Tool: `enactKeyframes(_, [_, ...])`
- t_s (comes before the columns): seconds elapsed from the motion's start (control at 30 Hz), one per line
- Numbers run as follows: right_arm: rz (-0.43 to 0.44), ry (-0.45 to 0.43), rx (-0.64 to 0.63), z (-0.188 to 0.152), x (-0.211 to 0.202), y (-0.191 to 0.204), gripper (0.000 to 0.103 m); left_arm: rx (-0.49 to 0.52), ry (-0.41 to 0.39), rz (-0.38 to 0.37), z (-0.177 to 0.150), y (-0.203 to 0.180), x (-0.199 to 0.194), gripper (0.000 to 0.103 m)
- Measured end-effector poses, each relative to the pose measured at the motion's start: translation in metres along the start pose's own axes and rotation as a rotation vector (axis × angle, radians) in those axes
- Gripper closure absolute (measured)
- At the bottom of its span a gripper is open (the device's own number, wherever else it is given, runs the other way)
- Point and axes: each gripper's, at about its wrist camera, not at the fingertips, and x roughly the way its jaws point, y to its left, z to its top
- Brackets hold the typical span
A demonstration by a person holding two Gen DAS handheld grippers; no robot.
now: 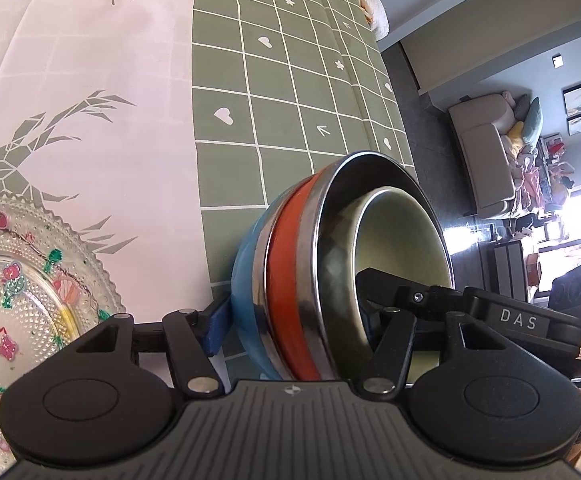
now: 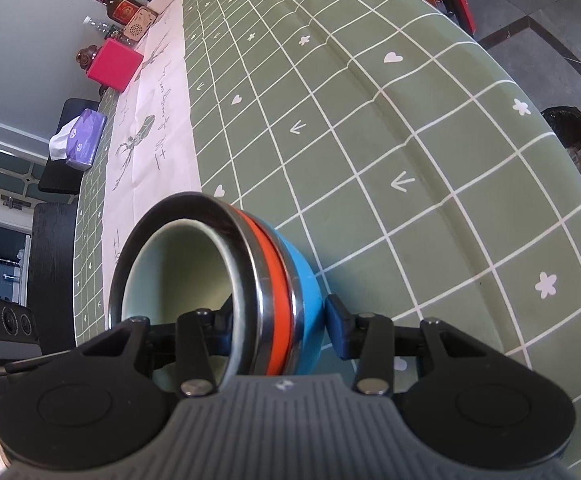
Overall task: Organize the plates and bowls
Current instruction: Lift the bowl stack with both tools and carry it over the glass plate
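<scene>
A nested stack of bowls [image 1: 290, 280] has a blue one outermost, an orange one, a steel one and a pale green one innermost. It shows in the right wrist view [image 2: 274, 292] too. My left gripper [image 1: 290, 316] is shut on one side of the stack's wall, one finger inside and one outside. My right gripper [image 2: 278, 320] is shut on the opposite side in the same way. The stack sits close over the green checked tablecloth [image 1: 290, 80]. A patterned glass plate [image 1: 22, 288] lies at the left on a white runner [image 1: 90, 80].
The table edge runs along the right in both views, with floor beyond [image 2: 530, 0]. At the far end of the table stand a pink box [image 2: 114, 64], bottles [image 2: 118, 6] and a tissue pack [image 2: 84, 138]. A black bin [image 2: 578, 148] stands on the floor.
</scene>
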Motion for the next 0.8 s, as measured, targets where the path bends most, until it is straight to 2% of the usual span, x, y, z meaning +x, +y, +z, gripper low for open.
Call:
enactKeyframes(0.5, [-0.019,-0.022,-0.04,0.001,-0.011,0.019,0.064,0.006,-0.032,0.0,0.001,-0.003,-0.018,0.035])
enactKeyframes(0.8, [-0.007,-0.038,-0.106,0.0,-0.021,0.054,0.064,-0.002,-0.088,0.011,0.0,0.0,-0.053,0.035])
